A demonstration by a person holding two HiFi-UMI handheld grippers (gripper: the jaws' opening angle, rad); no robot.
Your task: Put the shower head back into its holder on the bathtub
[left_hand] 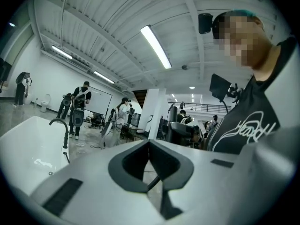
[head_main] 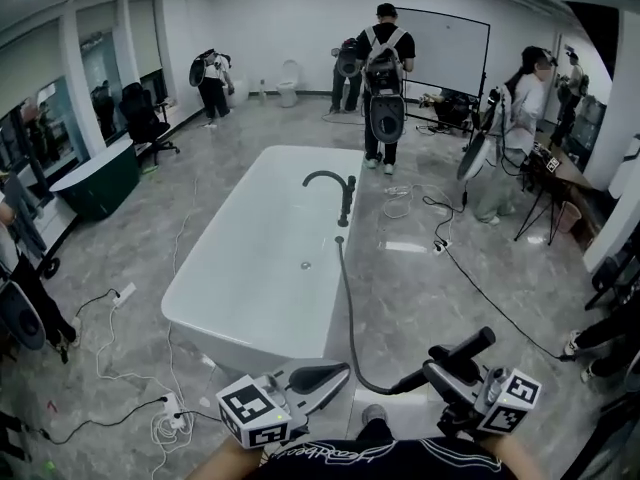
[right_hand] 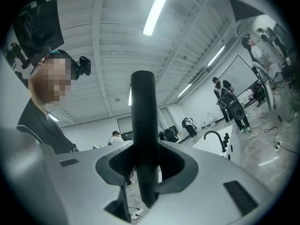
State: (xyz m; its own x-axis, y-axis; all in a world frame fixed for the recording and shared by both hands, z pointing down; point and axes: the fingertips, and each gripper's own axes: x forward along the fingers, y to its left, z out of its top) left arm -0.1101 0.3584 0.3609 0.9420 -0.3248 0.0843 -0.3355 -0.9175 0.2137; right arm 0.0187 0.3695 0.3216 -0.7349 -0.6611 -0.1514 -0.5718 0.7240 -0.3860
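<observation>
The left gripper (head_main: 338, 373) is hanging low at the near edge of the scene with its jaws pressed together on nothing; its own view is showing only the narrow seam between them. Beyond it the white bathtub (head_main: 200, 268) is standing in the middle of the grey floor, with the black faucet (head_main: 335, 183) rising from its far right rim. A dark hose (head_main: 345, 308) is trailing from that rim down the tub's right side and curving toward the person. It is ending at the shower head (head_main: 470, 346), which the right gripper (head_main: 447, 376) is holding by its black handle, jaws part-way apart and clamping the shaft, near the tub's near corner and well apart from the faucet. So the pickup is looking done, while the carry to the fittings and the seating in the holder are not yet done; the holder itself is too small to make out. As for writing, the person's black shirt (left_hand: 248, 125) is showing white looping script too distorted to read, and the marker cubes (head_main: 255, 413) are carrying only square patterns.
</observation>
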